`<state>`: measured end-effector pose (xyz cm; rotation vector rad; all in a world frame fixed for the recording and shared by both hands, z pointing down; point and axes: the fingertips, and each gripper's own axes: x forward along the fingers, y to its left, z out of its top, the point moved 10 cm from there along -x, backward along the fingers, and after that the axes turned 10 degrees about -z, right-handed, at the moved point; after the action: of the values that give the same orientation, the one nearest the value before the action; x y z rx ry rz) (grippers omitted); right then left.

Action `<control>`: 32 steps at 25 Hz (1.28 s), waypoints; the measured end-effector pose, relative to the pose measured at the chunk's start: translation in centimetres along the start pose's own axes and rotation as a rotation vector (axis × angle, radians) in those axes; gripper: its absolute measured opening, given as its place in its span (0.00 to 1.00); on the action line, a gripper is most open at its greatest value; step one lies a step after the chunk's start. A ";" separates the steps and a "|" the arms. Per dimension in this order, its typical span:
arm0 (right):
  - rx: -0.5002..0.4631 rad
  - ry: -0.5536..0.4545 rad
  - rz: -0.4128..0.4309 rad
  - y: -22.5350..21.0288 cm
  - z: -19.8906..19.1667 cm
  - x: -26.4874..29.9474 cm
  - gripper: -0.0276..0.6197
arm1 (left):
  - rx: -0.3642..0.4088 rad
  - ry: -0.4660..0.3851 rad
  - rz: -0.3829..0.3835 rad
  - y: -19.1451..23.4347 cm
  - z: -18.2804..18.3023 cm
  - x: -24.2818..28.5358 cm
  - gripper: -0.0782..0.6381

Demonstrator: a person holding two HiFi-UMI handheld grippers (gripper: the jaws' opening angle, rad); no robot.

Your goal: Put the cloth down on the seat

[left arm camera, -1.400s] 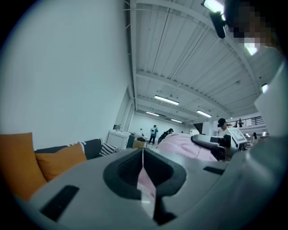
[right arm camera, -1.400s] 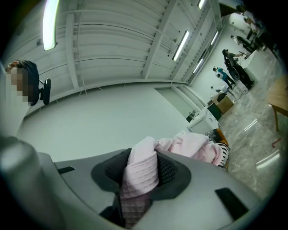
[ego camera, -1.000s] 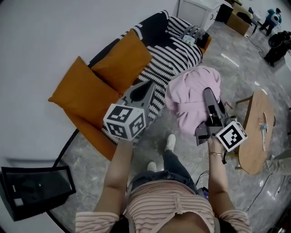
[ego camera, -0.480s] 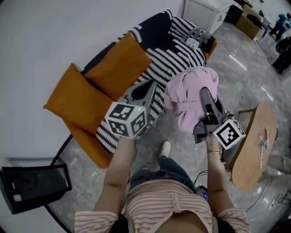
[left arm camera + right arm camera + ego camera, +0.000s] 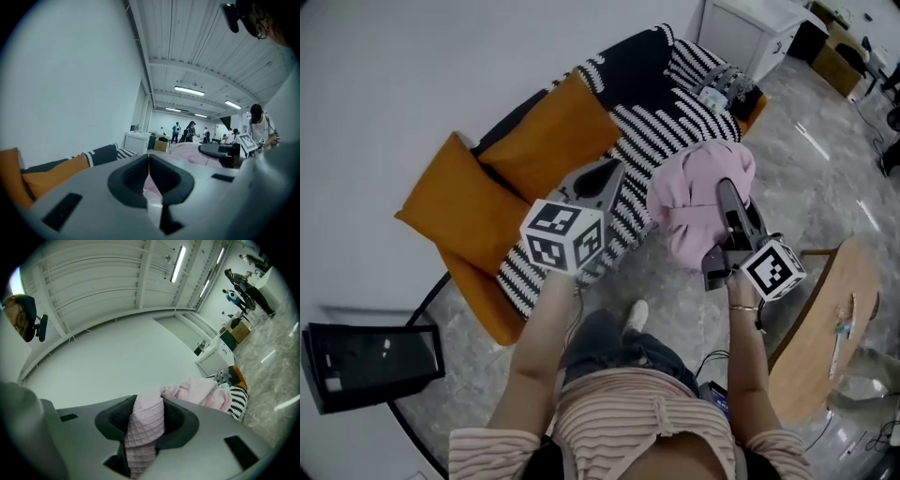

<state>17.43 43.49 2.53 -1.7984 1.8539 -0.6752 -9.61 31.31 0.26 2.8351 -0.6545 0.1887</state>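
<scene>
**Cloth placement on seat**
With right gripper clamped on pink cloth, bunched at near edge of striped seat, and left gripper jaws together: carry farther over seat, lower until supported, then release.

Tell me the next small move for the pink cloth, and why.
Probably carry the right gripper forward and down toward the striped blanket on the sofa. Its jaws are clamped on the pink waffle-weave cloth, which hangs bunched in the air near the sofa's front edge, not yet resting on it.
</scene>
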 end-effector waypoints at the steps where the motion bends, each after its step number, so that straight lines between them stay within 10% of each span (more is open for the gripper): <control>1: -0.003 0.000 0.001 -0.2 0.1 0.3 0.26 | 0.004 0.002 0.003 0.1 0.2 0.2 0.13; 32: -0.048 0.235 -0.058 -8.1 -3.7 20.4 0.26 | -0.156 0.135 0.047 14.4 -4.8 15.8 0.13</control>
<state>20.61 23.04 10.68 -1.8771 1.9890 -0.9051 -2.24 13.36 10.41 2.6328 -0.6761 0.3196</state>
